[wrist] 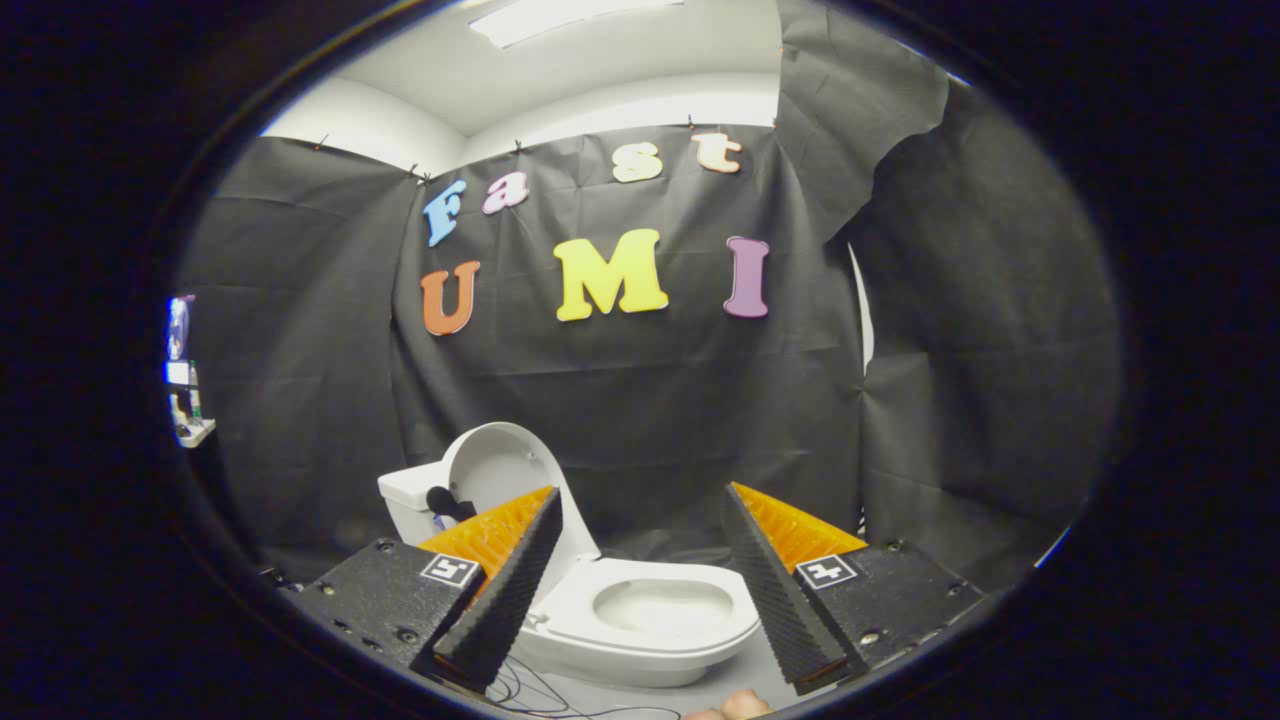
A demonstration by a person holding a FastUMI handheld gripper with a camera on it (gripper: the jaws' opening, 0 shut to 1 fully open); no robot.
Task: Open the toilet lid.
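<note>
White lid [500, 470] upright against tank [410, 500] | bowl [660, 610] exposed between fingers | gripper [640, 570] spread wide, gripping nothing | step: opening looks done | next: likely just back away

Mock bathroom booth, white toilet [640, 610] (lid up), black cloth walls [650, 400], office-style ceiling light [560, 15] above

The small white ceramic toilet [640, 625] sits low in the frame, just left of centre. Its rounded white plastic lid [500, 470] stands raised, leaning back against the white tank [408, 500], leaving the bowl uncovered.
</note>
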